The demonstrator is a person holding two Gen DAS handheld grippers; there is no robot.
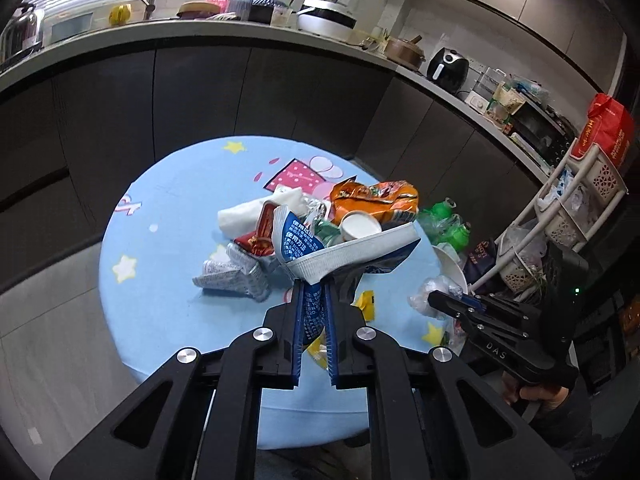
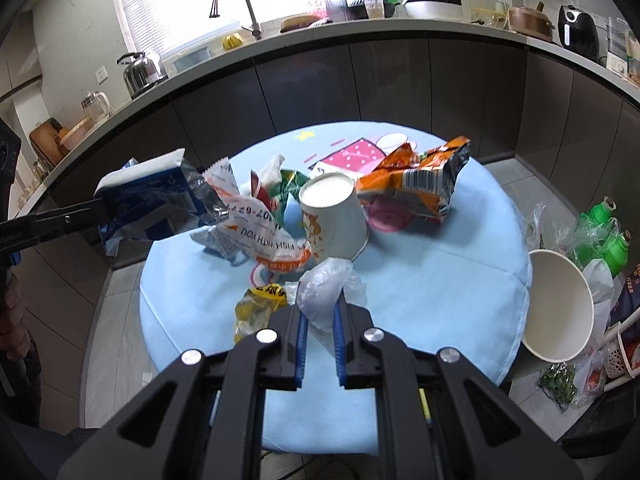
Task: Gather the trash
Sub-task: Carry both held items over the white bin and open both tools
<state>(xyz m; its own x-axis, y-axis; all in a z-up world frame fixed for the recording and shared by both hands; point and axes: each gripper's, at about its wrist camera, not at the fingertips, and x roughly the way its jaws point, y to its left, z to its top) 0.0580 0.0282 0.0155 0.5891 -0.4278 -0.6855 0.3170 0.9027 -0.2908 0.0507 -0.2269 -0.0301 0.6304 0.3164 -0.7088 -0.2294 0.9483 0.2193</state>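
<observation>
My left gripper (image 1: 313, 292) is shut on a blue and white bag (image 1: 344, 252) and holds it above the round blue table (image 1: 160, 300); the bag also shows in the right wrist view (image 2: 148, 192). My right gripper (image 2: 320, 306) is shut on a clear plastic wrapper (image 2: 328, 288) just above the table (image 2: 440, 288). A trash pile lies mid-table: an upturned paper cup (image 2: 334, 216), an orange snack bag (image 2: 416, 184), a white printed wrapper (image 2: 256, 228) and a yellow wrapper (image 2: 260, 304).
A large white paper bucket (image 2: 560, 308) and green bottles (image 2: 608, 236) sit off the table's right edge beside a white rack (image 1: 580, 200). Dark kitchen cabinets (image 2: 360, 80) and a cluttered counter curve behind the table.
</observation>
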